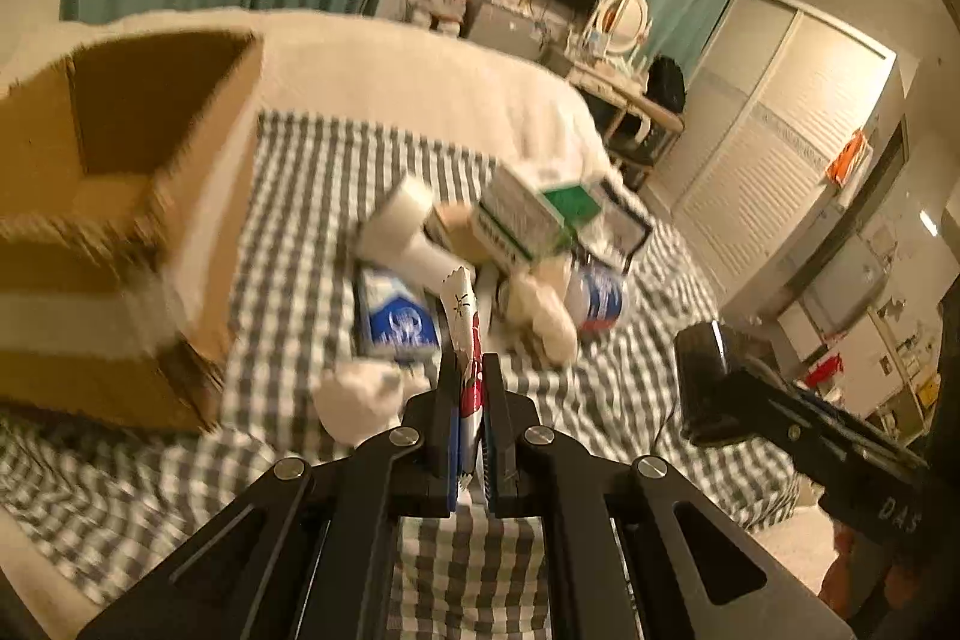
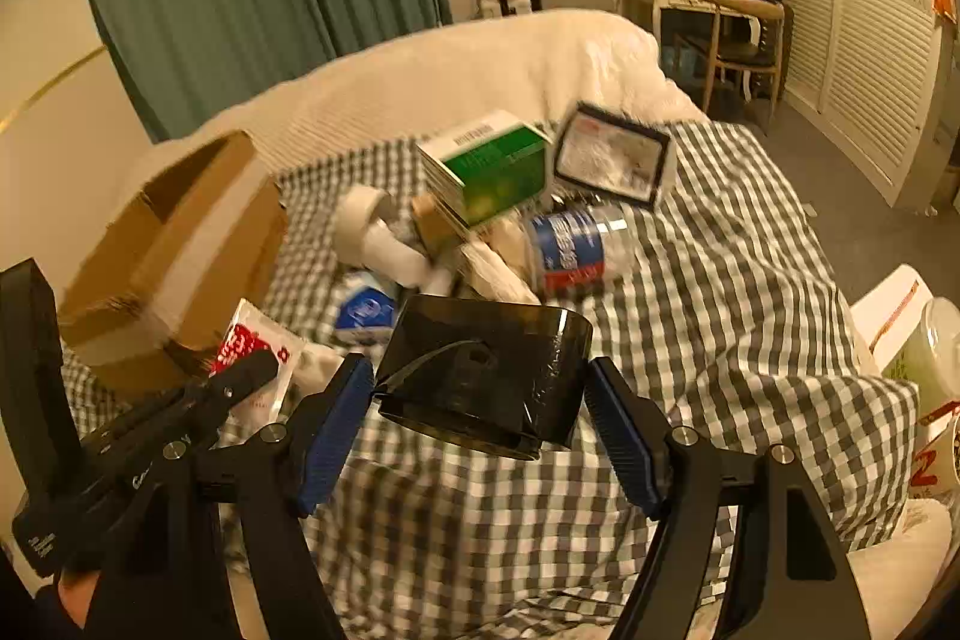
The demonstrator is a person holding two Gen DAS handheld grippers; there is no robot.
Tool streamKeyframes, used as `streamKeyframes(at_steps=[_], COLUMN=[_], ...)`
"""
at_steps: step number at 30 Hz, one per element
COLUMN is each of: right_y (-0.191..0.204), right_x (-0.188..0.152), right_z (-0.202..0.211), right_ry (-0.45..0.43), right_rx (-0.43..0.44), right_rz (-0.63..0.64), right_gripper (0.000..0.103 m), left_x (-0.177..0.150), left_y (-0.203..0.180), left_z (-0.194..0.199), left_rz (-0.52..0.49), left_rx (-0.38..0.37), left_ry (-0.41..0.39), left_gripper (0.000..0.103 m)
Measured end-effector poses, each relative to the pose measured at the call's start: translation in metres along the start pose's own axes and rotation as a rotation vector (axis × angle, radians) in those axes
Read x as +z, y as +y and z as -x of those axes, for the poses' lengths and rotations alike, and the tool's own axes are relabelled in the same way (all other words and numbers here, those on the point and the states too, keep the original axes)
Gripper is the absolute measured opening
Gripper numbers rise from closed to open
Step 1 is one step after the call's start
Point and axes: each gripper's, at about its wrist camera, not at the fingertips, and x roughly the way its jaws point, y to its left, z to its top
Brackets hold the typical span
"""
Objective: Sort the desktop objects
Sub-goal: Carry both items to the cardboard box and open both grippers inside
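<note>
Black fingers of the left gripper (image 1: 471, 388) pinch a red-and-white sachet (image 1: 465, 316); the right gripper (image 2: 480, 400) clamps a dark tape roll (image 2: 486, 376) above the checked bed (image 2: 720, 280).

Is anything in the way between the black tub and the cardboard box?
Nothing on the cloth blocks it. The right gripper holds the black tub, but the left gripper with its red-and-white packet sits between it and the cardboard box.

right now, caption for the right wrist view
Right claw grips a dark tub above the checked cloth, cardboard box at left.
</note>
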Motion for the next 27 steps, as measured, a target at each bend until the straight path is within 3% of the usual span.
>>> streamKeyframes(at_steps=[5, 11, 18, 22, 27], right_y=[0.019, 0.059, 0.134, 0.177, 0.227], right_x=[0.010, 0.037, 0.078, 0.097, 0.112], right_z=[0.015, 0.028, 0.024, 0.005, -0.027], right_ry=[-0.033, -0.062, -0.090, -0.063, -0.034], right_rx=[0.018, 0.099, 0.224, 0.309, 0.343], right_rz=[0.039, 0.070, 0.156, 0.184, 0.252], right_gripper=[0.073, 0.072, 0.073, 0.073, 0.072], left_x=[0.021, 0.059, 0.101, 0.107, 0.097], left_y=[0.007, 0.029, 0.099, 0.142, 0.181], left_z=[0.026, 0.063, 0.097, 0.095, 0.072], left_rz=[0.003, 0.036, 0.171, 0.223, 0.254], left_rx=[0.015, 0.041, 0.157, 0.234, 0.224], left_ry=[-0.077, -0.172, -0.277, -0.280, -0.236], left_gripper=[0.006, 0.006, 0.006, 0.006, 0.006])
